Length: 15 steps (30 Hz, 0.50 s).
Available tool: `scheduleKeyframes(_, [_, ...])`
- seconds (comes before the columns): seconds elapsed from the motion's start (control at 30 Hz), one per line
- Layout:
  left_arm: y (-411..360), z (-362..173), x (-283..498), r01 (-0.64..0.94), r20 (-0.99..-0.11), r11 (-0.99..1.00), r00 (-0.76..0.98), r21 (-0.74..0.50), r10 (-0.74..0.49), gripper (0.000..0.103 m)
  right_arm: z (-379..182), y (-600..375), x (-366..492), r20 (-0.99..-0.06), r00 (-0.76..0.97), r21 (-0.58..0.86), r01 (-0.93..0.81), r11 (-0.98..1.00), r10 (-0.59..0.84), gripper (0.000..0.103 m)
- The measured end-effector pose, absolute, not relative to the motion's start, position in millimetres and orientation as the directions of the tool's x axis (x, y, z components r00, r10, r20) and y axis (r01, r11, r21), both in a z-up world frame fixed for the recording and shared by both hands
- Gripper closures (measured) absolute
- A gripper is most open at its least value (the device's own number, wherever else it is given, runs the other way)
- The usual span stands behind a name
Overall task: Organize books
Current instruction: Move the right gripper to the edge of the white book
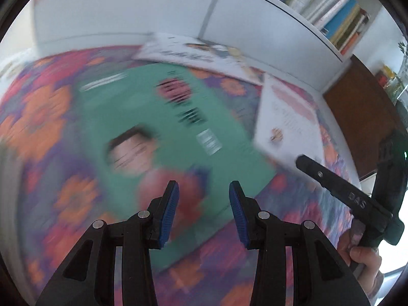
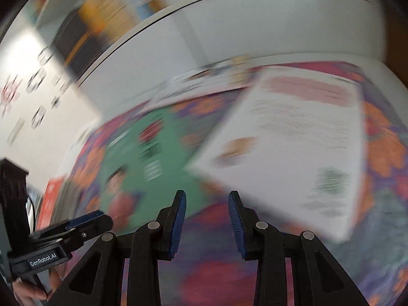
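A green book (image 1: pixel 158 132) lies flat on the floral cloth (image 1: pixel 46 117), with a face and dark print on its cover. My left gripper (image 1: pixel 204 191) hovers over its near edge, open, nothing between the blue pads. A white book (image 2: pixel 293 148) with a pink band lies to the right of the green book (image 2: pixel 158 153). My right gripper (image 2: pixel 207 199) is open above that white book's near left corner, holding nothing. A third pale book (image 1: pixel 193 51) lies at the back against the white shelf unit. Both views are blurred by motion.
A white shelf unit (image 1: pixel 255 12) rises behind the cloth, with a row of upright books (image 1: pixel 331 7) on it. A brown wooden panel (image 1: pixel 357 107) stands to the right. A hand (image 1: pixel 364 260) holds the right gripper's handle. An orange item (image 2: pixel 51 199) lies at the far left.
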<state>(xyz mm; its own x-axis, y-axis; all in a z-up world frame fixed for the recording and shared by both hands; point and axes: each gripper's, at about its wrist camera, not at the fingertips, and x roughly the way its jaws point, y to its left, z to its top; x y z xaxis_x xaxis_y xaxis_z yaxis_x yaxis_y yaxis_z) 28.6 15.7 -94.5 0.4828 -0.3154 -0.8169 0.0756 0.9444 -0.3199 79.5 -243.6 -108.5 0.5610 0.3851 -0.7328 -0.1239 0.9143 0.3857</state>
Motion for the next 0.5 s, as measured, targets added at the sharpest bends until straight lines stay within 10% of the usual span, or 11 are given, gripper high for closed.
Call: scheduleKeyframes(0.5, [-73.4, -111.5, 113.9, 0.265, -0.78, 0.929, 0.51, -0.258, -0.362, 0.058, -113.1, -340.4, 129.8, -0.635, 0.653, 0.514, -0.042, 0.857, 0.413, 0.063])
